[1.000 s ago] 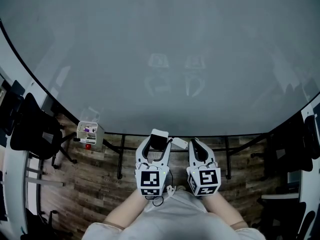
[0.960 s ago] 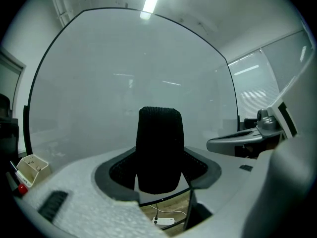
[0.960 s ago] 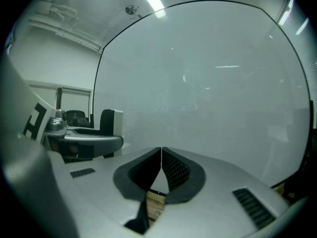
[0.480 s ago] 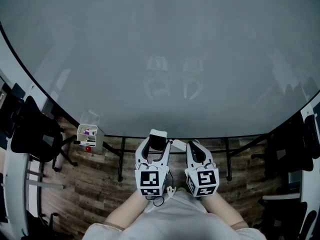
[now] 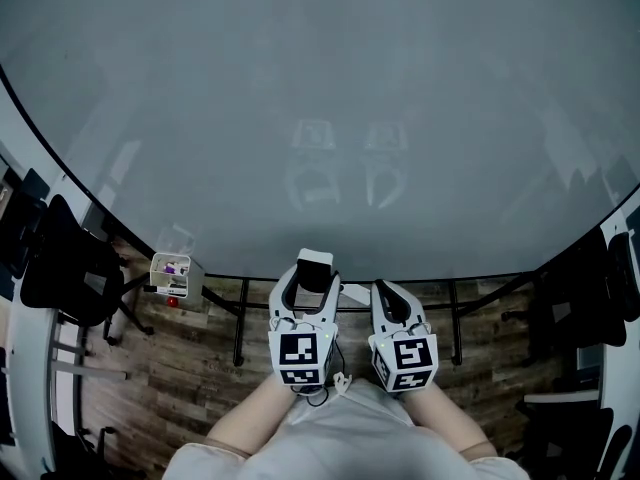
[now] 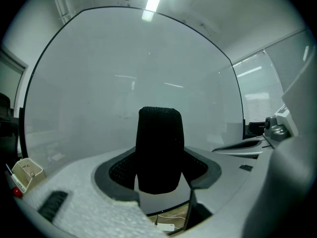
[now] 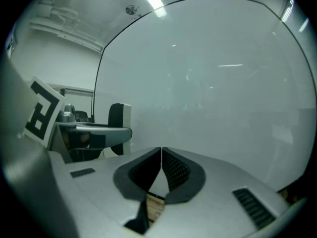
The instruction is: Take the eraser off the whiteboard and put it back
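Lower centre: the left gripper (image 5: 311, 286) has its jaws clamped on the eraser (image 6: 159, 152), facing the whiteboard (image 5: 320, 98); the right gripper (image 5: 388, 296) has its jaws pressed together, empty.

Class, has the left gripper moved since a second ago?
Yes. In the head view the left gripper, shut on the eraser, has shifted upward, overlapping the lower edge of the whiteboard more.

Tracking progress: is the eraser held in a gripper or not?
Held. The eraser stands upright between the jaws of the left gripper, whose pads press on its sides.
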